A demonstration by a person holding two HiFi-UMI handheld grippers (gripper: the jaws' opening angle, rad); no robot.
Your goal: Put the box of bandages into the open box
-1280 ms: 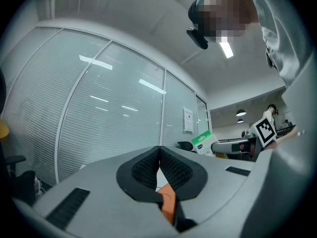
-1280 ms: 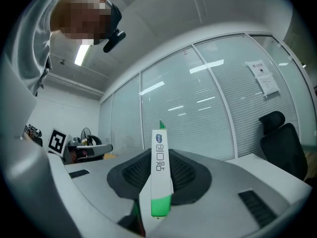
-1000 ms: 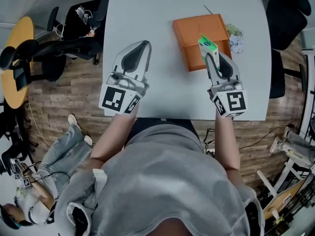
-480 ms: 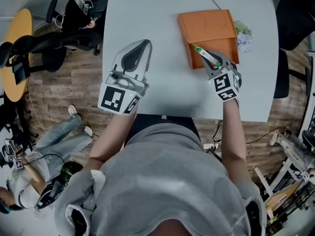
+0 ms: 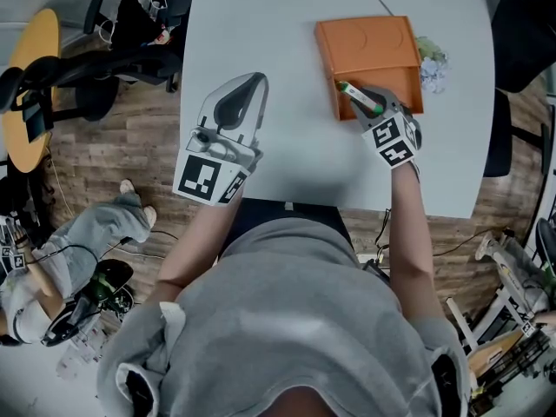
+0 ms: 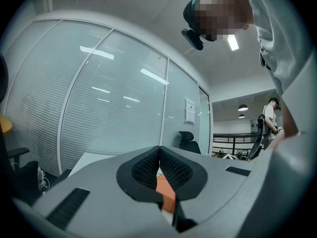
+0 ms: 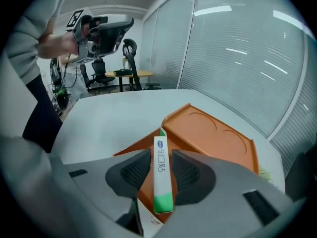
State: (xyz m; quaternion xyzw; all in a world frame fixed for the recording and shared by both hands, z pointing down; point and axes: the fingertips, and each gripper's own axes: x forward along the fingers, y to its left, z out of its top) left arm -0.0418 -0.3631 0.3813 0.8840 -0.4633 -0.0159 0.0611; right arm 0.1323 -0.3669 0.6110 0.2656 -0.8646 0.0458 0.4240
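Bandage box [image 7: 162,175] is slim, white with green end.

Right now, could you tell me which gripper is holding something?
The right gripper, shut on the white-and-green bandage box at the orange box; the left gripper is shut and empty.

The slim white cardboard bandage box [image 5: 352,92] [image 7: 162,175], green at one end with blue lettering, is sitting clamped between the jaws of the right hand-held gripper [image 5: 363,102] [image 7: 161,155]. It is lying along the jaws, narrow edge up, and reaching out over the near half of the flat orange open box [image 5: 365,46] [image 7: 213,133]. That box is resting on the white surface [image 5: 261,24], toward its far right, with its circle-embossed lid lying folded back.
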